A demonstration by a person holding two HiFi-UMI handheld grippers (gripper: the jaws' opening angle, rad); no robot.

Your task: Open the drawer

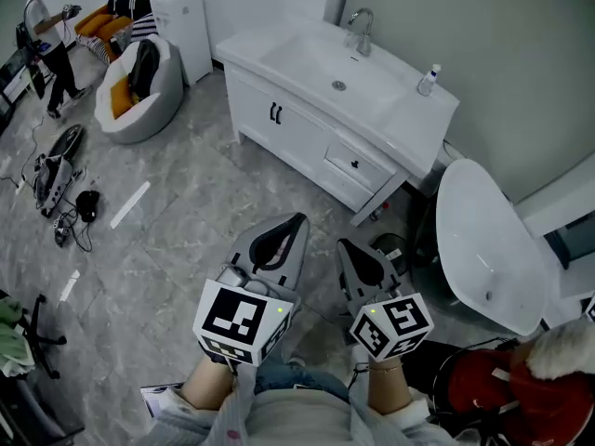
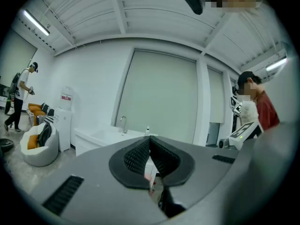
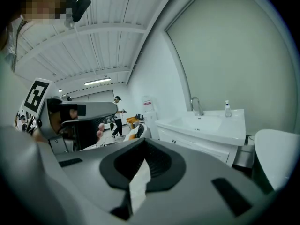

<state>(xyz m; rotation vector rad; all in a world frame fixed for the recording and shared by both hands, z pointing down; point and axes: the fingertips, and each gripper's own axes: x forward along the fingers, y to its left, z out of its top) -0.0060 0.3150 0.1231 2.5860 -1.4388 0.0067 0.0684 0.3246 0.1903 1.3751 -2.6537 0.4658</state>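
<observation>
**Left gripper (image 1: 297, 221) and right gripper (image 1: 342, 245) both clamped shut and empty, drawer (image 1: 372, 169) closed on the far side of the floor**

Down low in front of the person, the left gripper has its jaws pressed together at the tips with nothing between them. The left gripper view backs that up, with the two ribbed black pads (image 2: 136, 156) running to a single point. Just beside it on the right, the right gripper tells the same story: jaws tight together, nothing held. Each carries its marker cube, left (image 1: 240, 321) and right (image 1: 390, 325), close to the person's wrists. Both grippers point across the grey marbled floor (image 1: 186, 212) towards the white vanity cabinet (image 1: 251, 100), and both are well apart from it.

Now the drawer. It sits in the cabinet's front near the right-hand end as the head view shows it, just under the countertop and to the right of the two cupboard doors (image 1: 288, 133). A small dark knob (image 1: 354, 163) sits on its face. The front lies flush with the cabinet, so it is closed and untouched.

Up on top there is the sink basin (image 1: 316, 63), a chrome faucet (image 1: 361, 28) behind it, and a small pump bottle (image 1: 429, 80) near the right end. Right of the cabinet stands a white toilet (image 1: 483, 240). Far off at the left, a bean bag chair (image 1: 139, 96) rests on the floor, with a person (image 1: 46, 45) standing beyond it.
</observation>
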